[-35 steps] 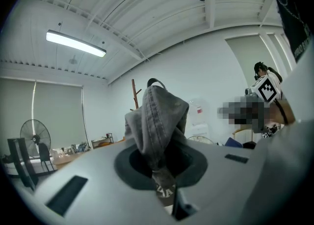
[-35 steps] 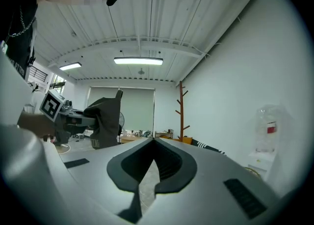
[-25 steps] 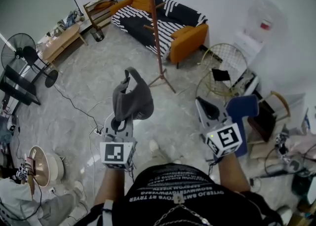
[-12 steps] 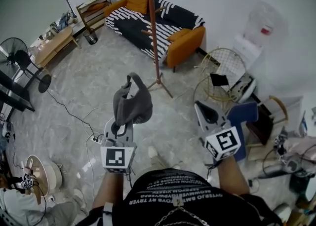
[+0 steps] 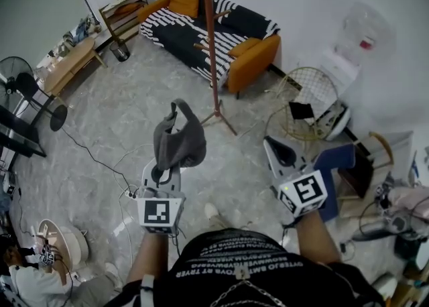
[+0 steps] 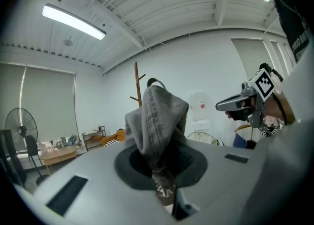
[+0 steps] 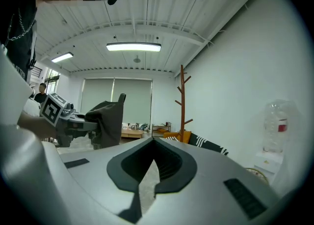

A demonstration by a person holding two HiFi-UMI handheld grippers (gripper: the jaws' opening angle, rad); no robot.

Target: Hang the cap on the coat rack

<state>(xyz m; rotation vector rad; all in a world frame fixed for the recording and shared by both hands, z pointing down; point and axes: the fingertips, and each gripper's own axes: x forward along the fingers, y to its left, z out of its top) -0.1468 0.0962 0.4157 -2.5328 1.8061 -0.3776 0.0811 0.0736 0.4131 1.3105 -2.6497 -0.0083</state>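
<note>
A grey cap (image 5: 179, 139) hangs bunched and upright from my left gripper (image 5: 163, 165), which is shut on its lower edge. In the left gripper view the cap (image 6: 158, 121) rises out of the closed jaws and hides part of the room behind it. The brown wooden coat rack (image 5: 210, 44) stands on the floor ahead, in front of the sofa, well beyond the cap. It also shows as the coat rack (image 6: 139, 87) and as the coat rack (image 7: 182, 102). My right gripper (image 5: 270, 142) is held level to the right, shut and holding nothing (image 7: 153, 143).
An orange sofa (image 5: 251, 54) with a striped blanket sits against the far wall. A round wire chair (image 5: 305, 88) and a blue seat (image 5: 334, 159) are to the right. A floor fan (image 5: 25, 91) stands left. Cables and a power strip (image 5: 129, 178) lie on the floor. A person (image 5: 33, 282) crouches at bottom left.
Both grippers keep their pose and the cap stays gripped. The room has slid slightly leftward in the head view.
</note>
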